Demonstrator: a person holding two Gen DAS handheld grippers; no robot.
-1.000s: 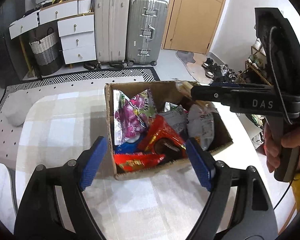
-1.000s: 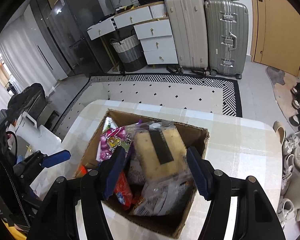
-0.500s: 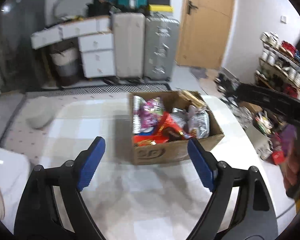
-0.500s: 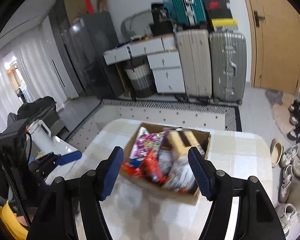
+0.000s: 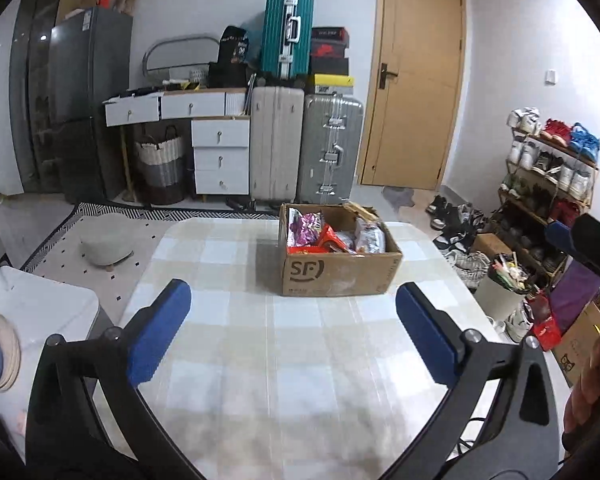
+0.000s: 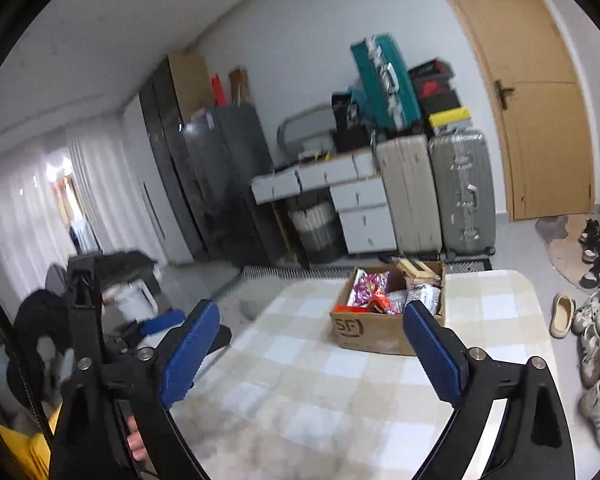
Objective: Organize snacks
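Both claws have just been opening and now gape wide with nothing between them, the left claw [image 5: 292, 334] and right claw [image 6: 312, 354] well back from the cardboard box [image 5: 336, 270] of snack packets [image 5: 332, 236] on the checked surface [image 5: 284, 368]. Only the left view shows the shoe rack [image 5: 548, 176]; only the right shows white curtains [image 6: 40, 204].

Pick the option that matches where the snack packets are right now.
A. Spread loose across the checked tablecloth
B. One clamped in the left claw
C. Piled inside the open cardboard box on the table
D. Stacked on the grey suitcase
C: the snack packets sit together inside the open cardboard box on the table, and the left claw and right claw both stand open with nothing between them.
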